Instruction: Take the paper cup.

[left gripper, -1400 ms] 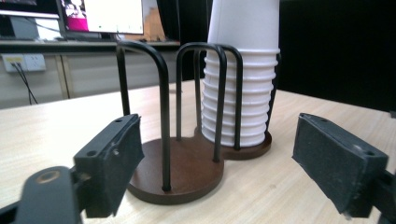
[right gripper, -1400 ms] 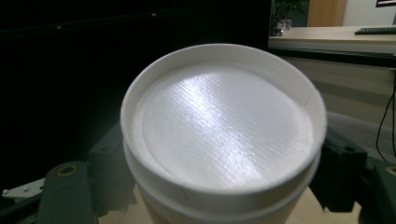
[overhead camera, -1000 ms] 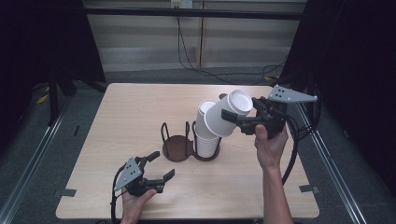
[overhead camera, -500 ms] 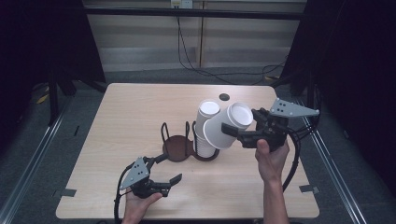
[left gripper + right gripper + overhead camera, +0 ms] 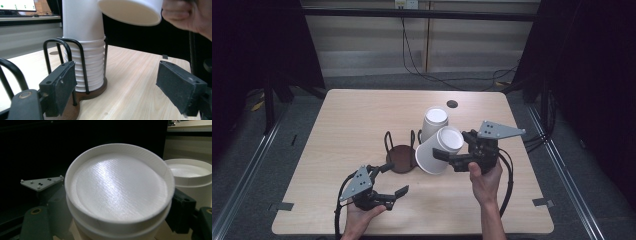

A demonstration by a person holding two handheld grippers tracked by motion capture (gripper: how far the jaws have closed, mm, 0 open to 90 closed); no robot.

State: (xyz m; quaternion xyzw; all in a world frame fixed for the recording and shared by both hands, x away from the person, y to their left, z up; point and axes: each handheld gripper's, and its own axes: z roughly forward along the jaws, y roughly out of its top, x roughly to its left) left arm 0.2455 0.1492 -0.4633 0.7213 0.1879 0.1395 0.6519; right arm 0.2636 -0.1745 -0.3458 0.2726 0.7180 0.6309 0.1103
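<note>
Dark curtains ring our pale wooden tabletop. Since a second ago our right claw, clamped on an upturned white cup, has sunk from high over the stack to just beside it, low toward the holder. We judge the cup is off the stack and headed for the holder's empty ring. Our left claw stands open, holding nothing, near the holder's front, perhaps ready to steady it.
</note>
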